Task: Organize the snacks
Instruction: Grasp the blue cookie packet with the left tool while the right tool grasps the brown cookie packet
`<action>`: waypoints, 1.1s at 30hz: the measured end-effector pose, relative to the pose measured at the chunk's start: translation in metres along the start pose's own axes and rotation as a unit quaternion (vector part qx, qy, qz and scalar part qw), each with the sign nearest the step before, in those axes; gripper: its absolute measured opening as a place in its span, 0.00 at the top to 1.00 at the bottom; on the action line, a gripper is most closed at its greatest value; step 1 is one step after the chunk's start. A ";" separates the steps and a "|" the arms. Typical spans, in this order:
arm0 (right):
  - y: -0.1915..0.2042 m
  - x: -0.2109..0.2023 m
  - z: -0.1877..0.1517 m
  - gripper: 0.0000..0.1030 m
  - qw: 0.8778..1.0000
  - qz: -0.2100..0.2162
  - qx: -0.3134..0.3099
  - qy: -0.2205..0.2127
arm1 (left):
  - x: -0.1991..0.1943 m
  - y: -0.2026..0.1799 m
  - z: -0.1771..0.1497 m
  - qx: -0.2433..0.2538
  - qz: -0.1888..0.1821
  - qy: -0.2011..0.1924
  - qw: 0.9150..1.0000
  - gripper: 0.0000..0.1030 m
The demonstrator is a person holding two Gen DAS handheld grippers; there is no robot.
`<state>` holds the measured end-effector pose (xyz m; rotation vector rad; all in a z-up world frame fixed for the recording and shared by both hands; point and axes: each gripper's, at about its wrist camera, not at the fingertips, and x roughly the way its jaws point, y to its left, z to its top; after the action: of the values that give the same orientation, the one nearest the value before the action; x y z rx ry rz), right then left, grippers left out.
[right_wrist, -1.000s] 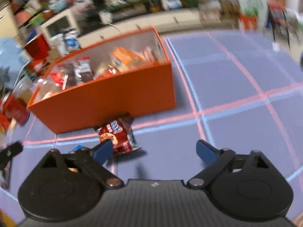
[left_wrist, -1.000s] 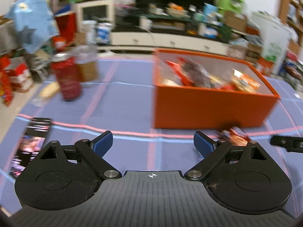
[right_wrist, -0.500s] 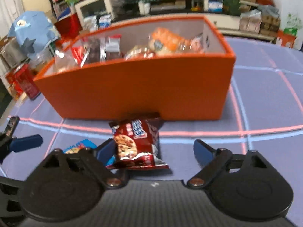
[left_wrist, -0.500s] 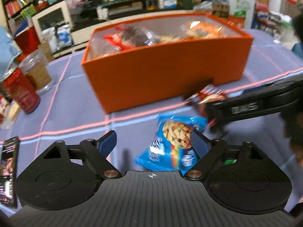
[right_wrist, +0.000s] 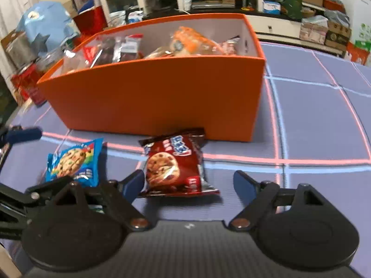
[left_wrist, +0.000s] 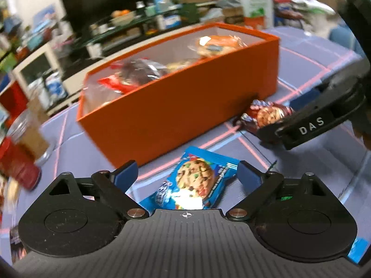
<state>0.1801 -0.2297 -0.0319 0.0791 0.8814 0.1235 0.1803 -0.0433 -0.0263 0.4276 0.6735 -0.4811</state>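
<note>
An orange box (left_wrist: 185, 106) (right_wrist: 150, 99) holding several snack packs stands on the purple grid cloth. A blue cookie pack (left_wrist: 192, 183) (right_wrist: 74, 162) lies flat in front of it, between the fingers of my open left gripper (left_wrist: 187, 173). A dark red cookie pack (right_wrist: 174, 164) (left_wrist: 266, 113) lies against the box's front wall, just ahead of my open right gripper (right_wrist: 189, 183), nearer its left finger. Neither gripper holds anything. The right gripper's body (left_wrist: 324, 118) shows at the right of the left wrist view.
A red can (left_wrist: 18, 164) and a clear jar (left_wrist: 30, 132) stand left of the box. A dark flat packet (left_wrist: 16, 243) lies at the cloth's left edge. Cluttered shelves and a white cabinet line the room behind. The cloth extends to the right of the box (right_wrist: 313, 115).
Both grippers have moved in toward the packs: the blue pack now lies between the left fingers, and the red pack lies closer before the right fingers. Both stay open.
</note>
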 end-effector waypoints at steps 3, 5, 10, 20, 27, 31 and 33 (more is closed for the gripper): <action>0.009 0.007 0.000 0.17 1.000 -0.008 -0.022 -0.001 | 0.012 -0.003 -0.001 0.005 -0.014 0.011 1.000 0.35; 0.011 0.008 -0.002 0.17 0.999 -0.015 -0.030 -0.004 | 0.017 -0.002 -0.002 0.006 -0.010 0.020 1.000 0.36; 0.013 0.010 -0.001 0.17 0.999 -0.016 -0.043 -0.003 | 0.027 0.002 -0.003 -0.021 -0.010 0.039 0.999 0.41; 0.017 0.008 -0.006 0.27 0.998 -0.041 -0.044 -0.004 | 0.022 0.023 -0.010 -0.138 0.062 0.087 0.985 0.48; 0.018 0.007 -0.009 0.24 0.998 -0.052 -0.031 -0.009 | 0.012 0.028 -0.020 -0.170 0.119 0.091 0.974 0.42; 0.017 0.008 -0.011 0.23 0.998 -0.051 -0.031 -0.011 | 0.013 0.025 -0.018 -0.163 0.122 0.085 0.975 0.42; 0.017 0.007 -0.010 0.23 0.998 -0.051 -0.031 -0.011 | 0.015 0.028 -0.018 -0.164 0.117 0.083 0.976 0.42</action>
<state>0.1755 -0.2114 -0.0420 -0.0226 0.8572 0.0557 0.1967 -0.0157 -0.0432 0.2316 0.8358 -0.1057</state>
